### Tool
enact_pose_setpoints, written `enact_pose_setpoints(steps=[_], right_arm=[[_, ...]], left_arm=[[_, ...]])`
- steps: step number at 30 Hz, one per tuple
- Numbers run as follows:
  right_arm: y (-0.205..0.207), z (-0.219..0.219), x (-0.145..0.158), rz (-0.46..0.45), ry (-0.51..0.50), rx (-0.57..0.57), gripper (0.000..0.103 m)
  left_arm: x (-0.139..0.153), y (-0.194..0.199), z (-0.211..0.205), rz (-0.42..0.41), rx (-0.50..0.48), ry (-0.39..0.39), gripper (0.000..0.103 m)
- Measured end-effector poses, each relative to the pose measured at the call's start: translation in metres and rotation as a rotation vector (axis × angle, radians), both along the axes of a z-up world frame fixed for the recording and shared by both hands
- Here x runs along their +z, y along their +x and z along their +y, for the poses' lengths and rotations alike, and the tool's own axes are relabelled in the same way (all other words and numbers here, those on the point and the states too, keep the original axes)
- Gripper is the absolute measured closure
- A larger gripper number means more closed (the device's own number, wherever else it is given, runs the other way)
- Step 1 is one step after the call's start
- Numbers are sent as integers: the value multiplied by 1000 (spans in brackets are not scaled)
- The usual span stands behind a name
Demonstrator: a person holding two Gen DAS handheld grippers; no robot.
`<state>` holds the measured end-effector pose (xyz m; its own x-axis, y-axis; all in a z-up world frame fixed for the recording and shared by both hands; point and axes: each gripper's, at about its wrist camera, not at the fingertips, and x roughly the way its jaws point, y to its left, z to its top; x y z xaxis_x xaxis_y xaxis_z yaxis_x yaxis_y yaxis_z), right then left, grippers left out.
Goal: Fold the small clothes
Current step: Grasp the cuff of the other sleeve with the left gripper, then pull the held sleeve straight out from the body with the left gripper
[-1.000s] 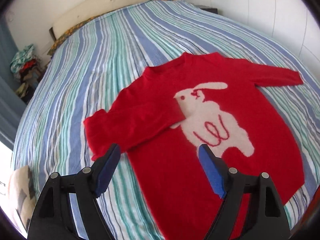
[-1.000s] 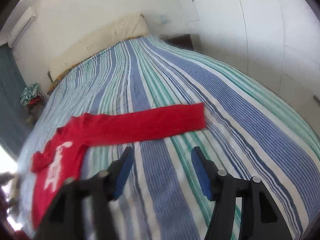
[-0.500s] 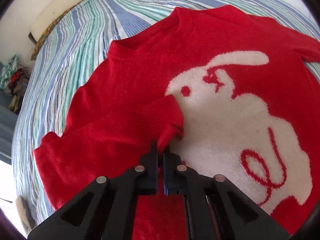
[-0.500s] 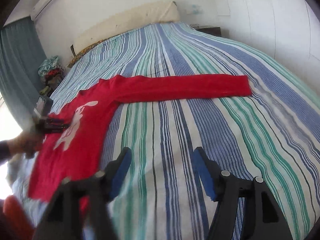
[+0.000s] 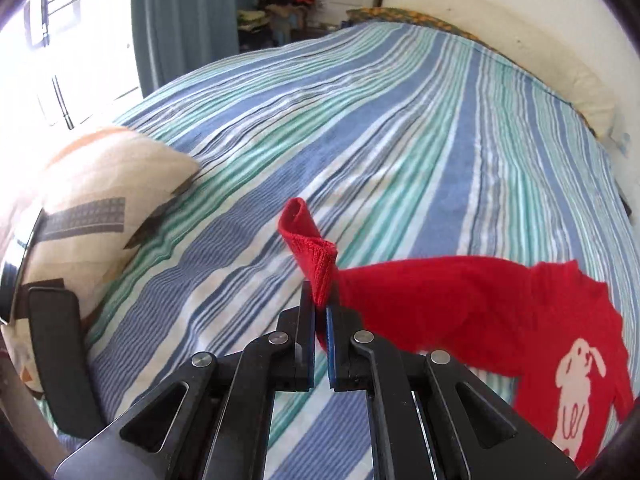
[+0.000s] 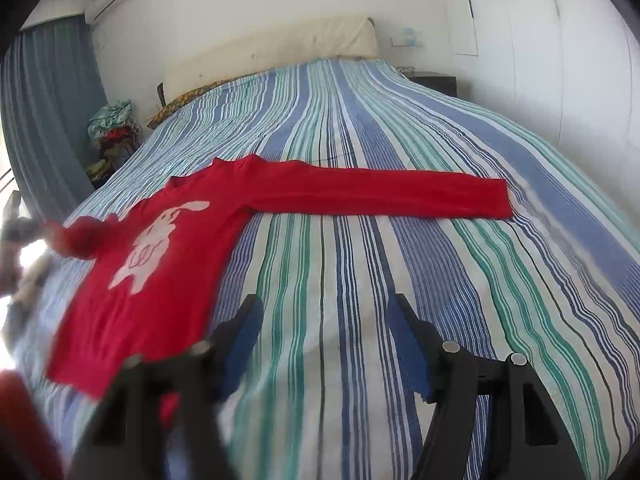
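1. One red sweater [image 6: 168,280] lies on a striped bed [image 6: 360,280] with blue, green and white bands; no box, basket or other container shows in either view.
2. Left gripper [image 5: 319,312]: its jaws are pinched tight on the cuff [image 5: 310,240] of one sleeve, which sticks up crumpled just past the fingertips. That sleeve runs away to the right of the gripper toward the sweater body, lifted off the bed near the grip.
3. Right gripper [image 6: 324,320]: its blue-padded jaws stand apart with nothing between them, hanging over bare striped bedding. The sweater body lies to its left, and the other sleeve [image 6: 380,196] lies farther up the bed, well clear of the fingertips.
4. Sweater: bright red knit with a white rabbit [image 6: 156,240] on the front, drawn with red line details. The body lies flat, front up. The far sleeve is stretched out straight and flat across the stripes.
5. A cream patterned pillow [image 5: 92,220] sits at the bed's edge, left of the left gripper.
6. A pile of clothes [image 6: 114,128] rests beside a blue curtain [image 6: 52,120] past the bed.
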<state>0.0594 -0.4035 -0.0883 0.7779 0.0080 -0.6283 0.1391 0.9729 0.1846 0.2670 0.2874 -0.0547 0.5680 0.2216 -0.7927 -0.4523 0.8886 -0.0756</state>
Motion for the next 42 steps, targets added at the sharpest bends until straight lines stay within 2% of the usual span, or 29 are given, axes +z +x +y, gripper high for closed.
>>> enact_pose_setpoints(steps=[3,7,10,16,19,22,24,25,26,28,30,32,34,37,40,42], right_arm=[[1,2,-2,7,-6,-1,39],[3,7,-4,18,-25,3,39],[5,9,-7,27,-38,5,39],[6,11,-11,43,-45,2,39],[7,10,-12,47,-46,-2,39],[5,11,-12,47,-51,-3,39],[5,9,-12,49,-47,-5,39],[6,9,-13,50,-45,-7,39],[6,8,-13,51,-42,-8,39],[7,8,-13,52,-38,-8,39],[7,7,-13,49,-37,-4,39],[7,7,-12,43,-39,0,39],[6,8,-11,39,-43,3,39],[5,7,-13,43,-38,2,39],[7,5,-15,51,-30,-3,39],[6,6,-14,51,-31,-7,39]], left_arm=[[-20,-19,25,24,66,-21,100],[-36,-32,34,40,89,-80,100],[-34,-36,30,32,78,-64,100],[-77,-30,37,164,87,-13,101],[-90,-34,40,174,106,-15,101],[-90,-33,35,184,93,29,100],[-89,-32,36,203,90,44,93],[-88,-33,37,208,97,59,79],[-85,-36,40,211,113,75,61],[-80,-44,45,205,138,73,50],[-74,-55,47,204,159,62,49],[-62,-70,44,187,215,94,51],[-43,-82,34,114,258,109,47],[-23,-72,8,29,161,87,37],[-24,-36,-22,21,1,65,33],[-35,-13,-33,44,-51,57,33]])
